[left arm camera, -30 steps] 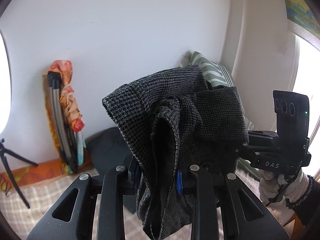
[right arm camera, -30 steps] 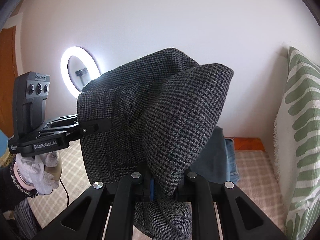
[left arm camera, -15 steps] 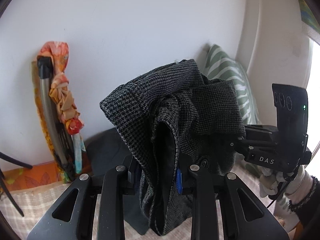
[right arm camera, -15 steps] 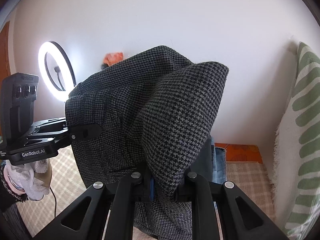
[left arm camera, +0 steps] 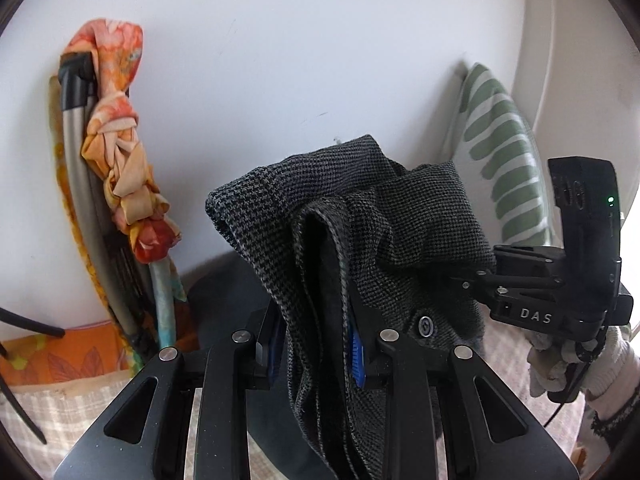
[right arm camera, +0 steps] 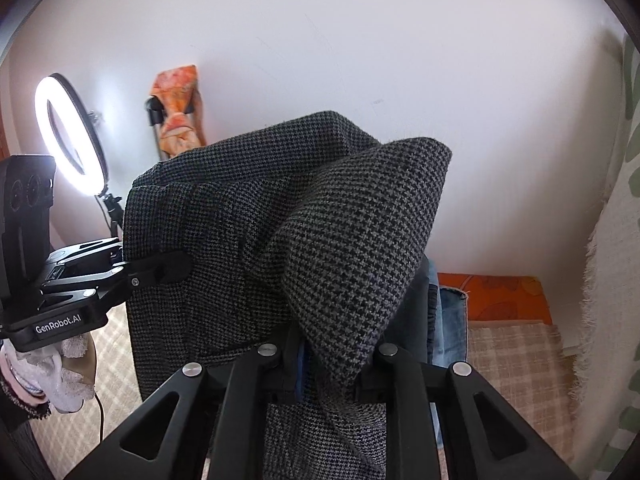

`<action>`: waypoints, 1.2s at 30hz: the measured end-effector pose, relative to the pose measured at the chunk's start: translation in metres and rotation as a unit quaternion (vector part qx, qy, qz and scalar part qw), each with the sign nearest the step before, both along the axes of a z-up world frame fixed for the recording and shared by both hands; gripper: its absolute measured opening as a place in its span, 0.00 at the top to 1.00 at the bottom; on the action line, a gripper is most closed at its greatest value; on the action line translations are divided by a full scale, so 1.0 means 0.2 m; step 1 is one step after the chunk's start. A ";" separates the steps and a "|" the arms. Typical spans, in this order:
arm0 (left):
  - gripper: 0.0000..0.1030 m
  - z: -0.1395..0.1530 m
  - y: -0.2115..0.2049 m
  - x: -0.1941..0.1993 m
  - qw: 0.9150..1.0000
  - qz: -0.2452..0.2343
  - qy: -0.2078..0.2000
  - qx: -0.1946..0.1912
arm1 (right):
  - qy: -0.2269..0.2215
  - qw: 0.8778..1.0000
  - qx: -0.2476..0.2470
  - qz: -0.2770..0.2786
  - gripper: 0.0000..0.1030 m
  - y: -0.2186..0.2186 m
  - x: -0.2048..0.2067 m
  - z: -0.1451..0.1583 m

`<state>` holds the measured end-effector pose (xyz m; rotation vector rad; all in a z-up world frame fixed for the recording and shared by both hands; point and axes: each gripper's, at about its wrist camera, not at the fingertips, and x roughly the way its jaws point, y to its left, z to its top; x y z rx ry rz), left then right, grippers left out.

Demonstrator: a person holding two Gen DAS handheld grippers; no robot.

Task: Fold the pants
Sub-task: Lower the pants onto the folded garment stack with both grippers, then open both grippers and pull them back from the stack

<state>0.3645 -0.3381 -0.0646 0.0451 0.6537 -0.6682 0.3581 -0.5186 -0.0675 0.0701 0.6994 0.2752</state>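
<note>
Pants (left arm camera: pixel 360 248) held up in the air in front of the wall, bunched between both grippers. Left gripper (left arm camera: pixel 316 344) clamped on one fabric edge, right gripper (right arm camera: pixel 328 360) clamped on the other.

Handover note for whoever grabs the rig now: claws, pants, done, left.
Left claw: shut on the pants, fabric pinched between its fingers.
Right claw: shut on the pants too, at another edge.
Pants: grey houndstooth, held up in the air between both claws, bunched and draped, lower part hanging out of view. Checked bedcover lies below.
Done: picked up and lifted.
Left: no neat fold is visible yet; probably lay them flat on the cover, then fold.
</note>
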 end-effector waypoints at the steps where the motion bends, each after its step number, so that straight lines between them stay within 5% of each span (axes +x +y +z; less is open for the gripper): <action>1: 0.76 -0.01 -0.01 0.01 1.000 0.001 -0.001 0.005 | 0.002 1.000 -0.001 -0.004 0.81 -0.01 0.01 -0.02; 5: 0.76 -0.02 -0.02 0.04 0.999 0.027 -0.016 0.033 | 0.017 0.998 -0.024 -0.047 0.61 -0.06 0.09 -0.08; 9: 0.76 0.01 0.00 0.05 0.999 0.030 -0.013 0.028 | 0.021 0.996 -0.029 -0.081 0.58 -0.13 0.09 -0.11; 12: 0.72 0.02 0.01 0.04 0.999 0.027 -0.017 0.033 | 0.018 0.995 -0.027 -0.091 0.43 -0.15 0.07 -0.10; 17: 0.57 0.03 0.04 0.03 0.999 0.027 -0.020 0.026 | 0.005 0.995 -0.029 -0.097 0.39 -0.15 0.01 -0.06; 26: 0.43 0.12 0.12 -0.12 0.999 0.026 -0.037 0.020 | -0.022 0.993 -0.031 -0.116 0.17 -0.11 -0.16 0.05; 36: 0.31 0.22 0.21 -0.35 0.998 0.023 -0.048 0.016 | -0.053 0.990 -0.046 -0.126 0.06 -0.02 -0.43 0.20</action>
